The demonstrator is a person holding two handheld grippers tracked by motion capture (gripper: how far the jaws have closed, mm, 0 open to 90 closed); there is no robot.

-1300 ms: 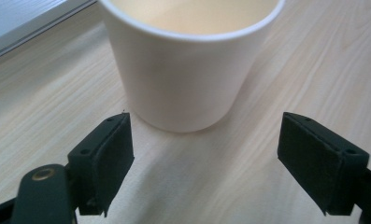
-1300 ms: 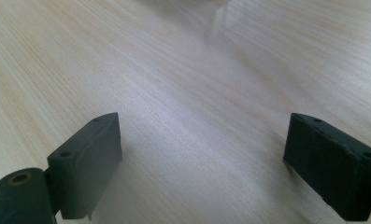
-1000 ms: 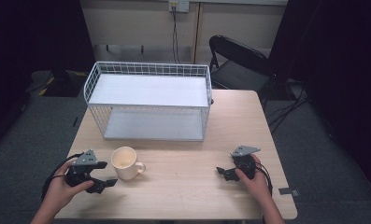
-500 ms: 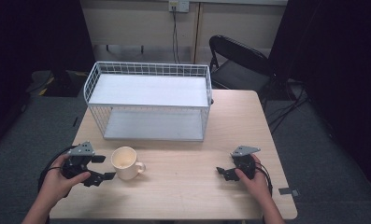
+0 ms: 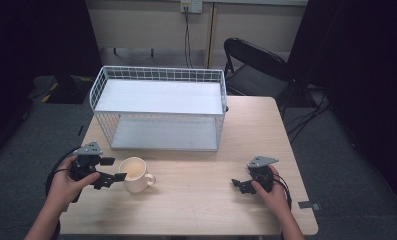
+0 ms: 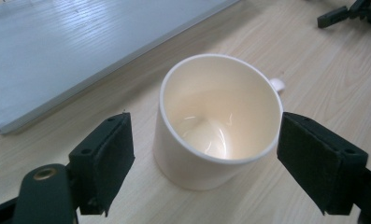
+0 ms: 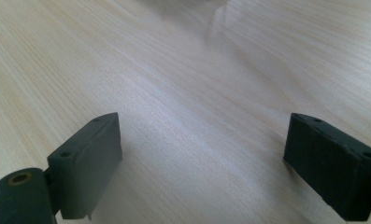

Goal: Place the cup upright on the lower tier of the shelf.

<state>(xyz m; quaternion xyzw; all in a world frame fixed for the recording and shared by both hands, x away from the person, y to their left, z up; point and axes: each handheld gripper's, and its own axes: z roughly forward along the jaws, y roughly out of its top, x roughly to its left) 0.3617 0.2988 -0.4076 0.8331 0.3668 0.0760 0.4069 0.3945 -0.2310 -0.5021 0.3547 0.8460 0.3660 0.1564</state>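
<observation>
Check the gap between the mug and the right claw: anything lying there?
Nothing: in the high view, only bare table runs between the mug and the right claw, which is open over bare wood.

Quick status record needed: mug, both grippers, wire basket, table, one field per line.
mug: cream mug, upright, empty, on the table, handle on the side away from the left gripper
left gripper: left gripper open, one jaw on each side of the mug, not touching it
right gripper: right gripper open, low over bare wood, holding nothing
basket: white wire basket at the far side of the table, white shelf boards inside
table: light wooden table
</observation>
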